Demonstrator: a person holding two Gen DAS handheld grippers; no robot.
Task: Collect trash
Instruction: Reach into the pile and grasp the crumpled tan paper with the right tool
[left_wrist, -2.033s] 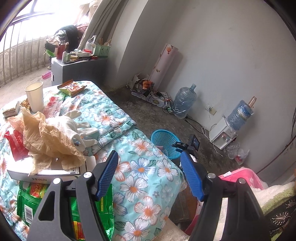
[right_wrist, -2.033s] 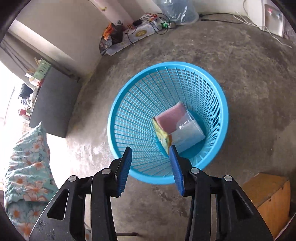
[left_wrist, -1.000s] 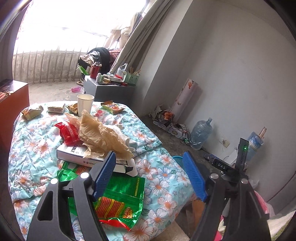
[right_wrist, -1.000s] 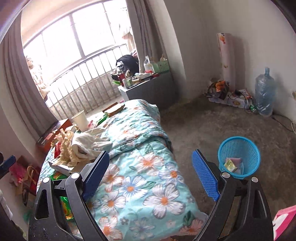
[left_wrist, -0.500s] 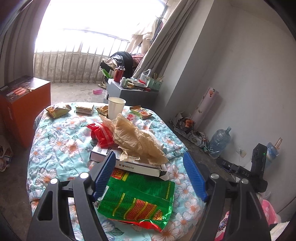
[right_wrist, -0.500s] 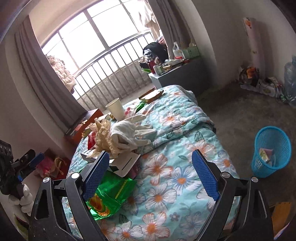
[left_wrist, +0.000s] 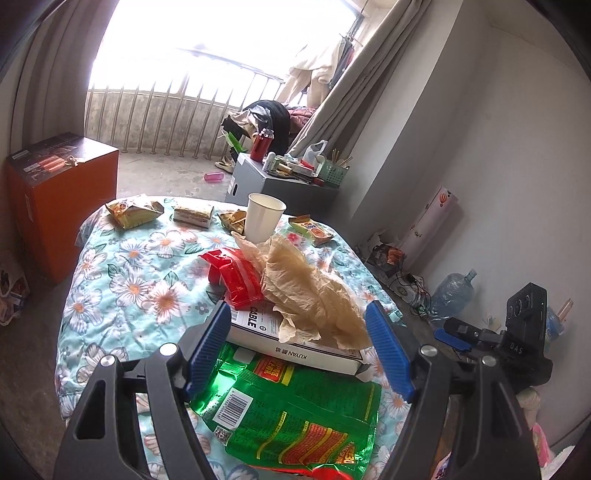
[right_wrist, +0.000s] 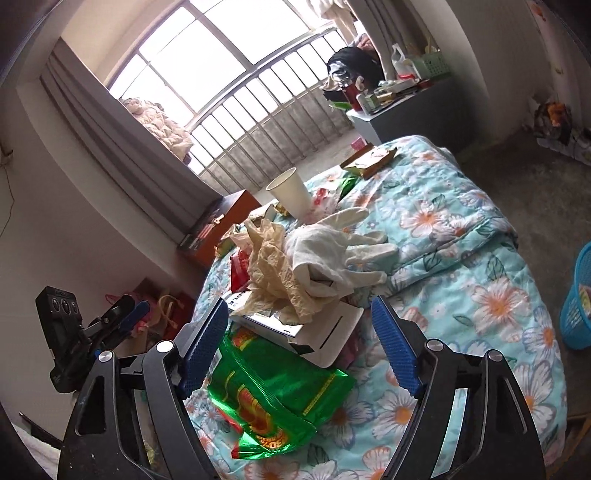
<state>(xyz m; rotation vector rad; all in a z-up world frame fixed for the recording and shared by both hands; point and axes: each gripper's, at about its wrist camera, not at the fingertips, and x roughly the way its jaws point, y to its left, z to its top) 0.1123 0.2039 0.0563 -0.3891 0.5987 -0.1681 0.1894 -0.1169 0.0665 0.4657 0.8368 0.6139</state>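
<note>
A floral quilt (left_wrist: 122, 280) covers the bed, and the trash is spread along it. At the near edge a green snack bag (left_wrist: 295, 417) lies flat, partly tucked under a white box (left_wrist: 295, 343) printed with dark lettering. On the box rest a crumpled sheet of brown paper (left_wrist: 314, 295) and a red wrapper (left_wrist: 236, 277); in the right wrist view a white glove (right_wrist: 332, 251) is seen draped over the paper, fingers pointing toward the right edge of the bed. Toward the far edge a white paper cup (left_wrist: 263, 218) stands upright, with a yellow snack packet (left_wrist: 133, 212) near the far left corner, a small wrapped bar (left_wrist: 194, 216) between them, and another packet (left_wrist: 310, 229) just right of the cup. The left gripper (left_wrist: 297, 347) is held above the near edge, jaws apart and empty, the box and green bag framed between them but not touched. The right gripper (right_wrist: 299, 347) is held over the same pile from the other side; its jaws are closing, yet stand well apart with nothing pressed between the pads. A blue mesh basket (right_wrist: 576, 302) stands on the concrete floor past the right edge of the bed, with some items inside. An orange box (left_wrist: 55, 199) is seen on the floor beside the left edge of the bed, and a grey cabinet (left_wrist: 273, 186) loaded with clutter beyond the far edge.
</note>
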